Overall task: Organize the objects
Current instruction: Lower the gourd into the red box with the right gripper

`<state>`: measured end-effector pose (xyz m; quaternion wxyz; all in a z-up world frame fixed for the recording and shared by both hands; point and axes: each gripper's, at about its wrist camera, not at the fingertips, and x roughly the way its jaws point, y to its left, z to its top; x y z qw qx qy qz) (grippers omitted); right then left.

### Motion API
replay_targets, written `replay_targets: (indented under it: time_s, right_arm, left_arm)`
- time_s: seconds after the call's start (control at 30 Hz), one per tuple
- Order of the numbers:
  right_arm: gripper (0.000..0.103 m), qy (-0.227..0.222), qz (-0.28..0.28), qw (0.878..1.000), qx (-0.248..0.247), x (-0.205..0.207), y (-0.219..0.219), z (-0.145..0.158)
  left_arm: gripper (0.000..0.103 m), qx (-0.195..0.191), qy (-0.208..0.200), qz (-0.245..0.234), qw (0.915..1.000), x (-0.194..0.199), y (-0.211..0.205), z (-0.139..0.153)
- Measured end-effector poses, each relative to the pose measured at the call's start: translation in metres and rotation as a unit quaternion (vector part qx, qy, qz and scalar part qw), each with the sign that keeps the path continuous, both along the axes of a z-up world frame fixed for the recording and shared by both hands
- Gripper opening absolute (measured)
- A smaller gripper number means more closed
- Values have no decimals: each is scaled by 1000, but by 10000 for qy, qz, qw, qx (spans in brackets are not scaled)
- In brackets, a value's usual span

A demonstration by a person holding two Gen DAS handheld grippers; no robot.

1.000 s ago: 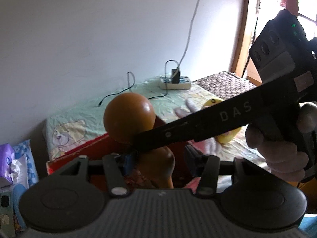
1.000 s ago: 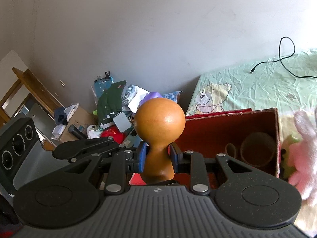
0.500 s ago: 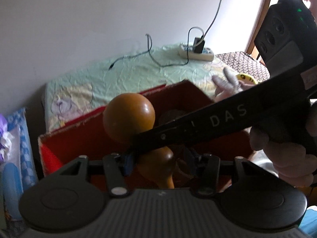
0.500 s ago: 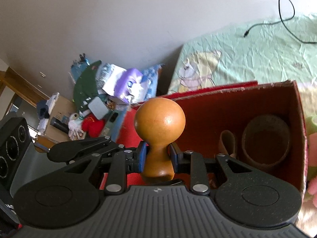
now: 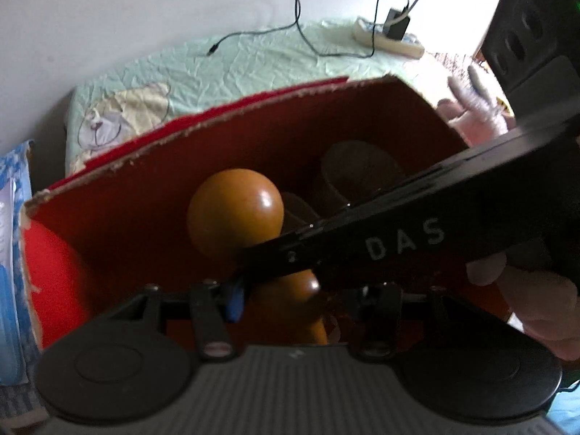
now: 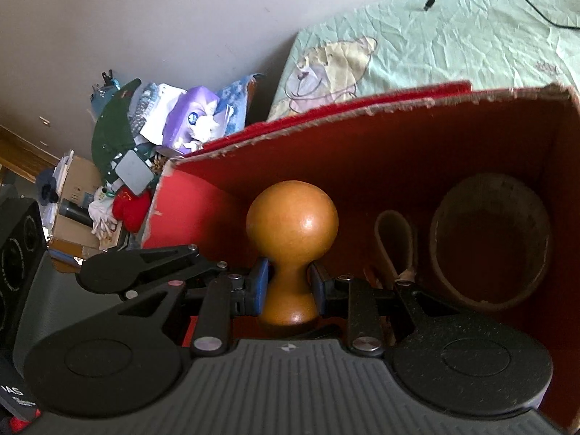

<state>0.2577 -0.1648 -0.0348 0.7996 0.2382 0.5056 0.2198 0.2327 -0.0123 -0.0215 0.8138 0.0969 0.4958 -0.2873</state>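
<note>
Power strip (image 5: 389, 38); purple tissue pack (image 6: 190, 121)

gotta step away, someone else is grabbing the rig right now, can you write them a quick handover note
Right gripper: shut on the neck of the orange wooden gourd, held upright, low inside the red box.
Left gripper: jaws look spread either side of the gourd's lower bulb; contact is unclear, since the right gripper crosses in front.
Already in the box: a round woven cup and a leather loop, right of the gourd.
Outside: a pink plush toy on the bed beyond the box.
Left: set the gourd down and release; the plush probably next.
</note>
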Motion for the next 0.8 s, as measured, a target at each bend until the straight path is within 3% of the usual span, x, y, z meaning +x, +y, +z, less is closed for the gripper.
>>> replay_targets:
  time_s: [0.17,0.4,0.43,0.5,0.8]
  right_arm:
    - [28,121,-10,9999,-36,0,0,-7]
    - [25,321,-168,9989,-310,3,2,-13]
    - [25,353,-196,9986,-328,3,2,-13]
    - [13,415,-242,9981,-393,4,1,-15]
    - [14,416,-445,9962,-628,3,-4,-16]
  left_arm:
    - [53,320,174,84,9993,4,-5,-8]
    - [55,408,679,163,9967,14,-4,-18]
    - [55,440,704,164,9964,14,-4,-19]
    - [53,503,716,170,9960,14,-4,-20]
    - [53,774,673,310,9942,12,-4,-22]
